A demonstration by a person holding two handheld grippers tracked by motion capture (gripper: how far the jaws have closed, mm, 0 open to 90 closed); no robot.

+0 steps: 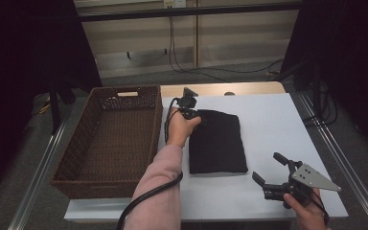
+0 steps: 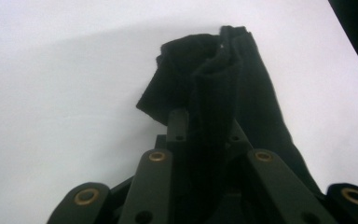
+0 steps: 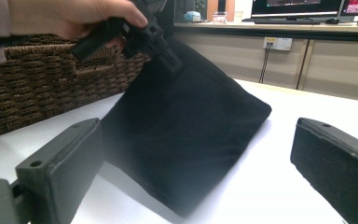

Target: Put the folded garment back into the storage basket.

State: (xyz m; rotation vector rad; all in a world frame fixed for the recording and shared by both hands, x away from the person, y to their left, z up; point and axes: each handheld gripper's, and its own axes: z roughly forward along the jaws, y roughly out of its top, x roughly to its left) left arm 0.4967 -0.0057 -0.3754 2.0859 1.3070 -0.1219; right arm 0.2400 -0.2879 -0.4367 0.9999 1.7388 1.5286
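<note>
1. Left claw (image 1: 190, 114): clamped on the far-left corner of the cloth (image 1: 218, 142), on the side nearest the basket (image 1: 108, 139). In the left gripper view a bunched fold of cloth (image 2: 214, 107) runs between the jaws, so the grip takes several layers at once, probably so that the folded stack lifts as one piece.
2. Cloth: black, folded to a rectangle, on the surface (image 1: 273, 124) just right of the basket. In the right gripper view the gripped corner (image 3: 168, 56) is raised toward the basket while the near edge rests on the surface.
3. Right claw (image 1: 270, 168): jaws wide apart, holding nothing, well right of the basket and apart from the cloth's near-right corner; likely waiting to support the free end.
4. Basket: brown wicker, open-topped, nothing in it, touching the surface's left edge; the likely destination.
</note>
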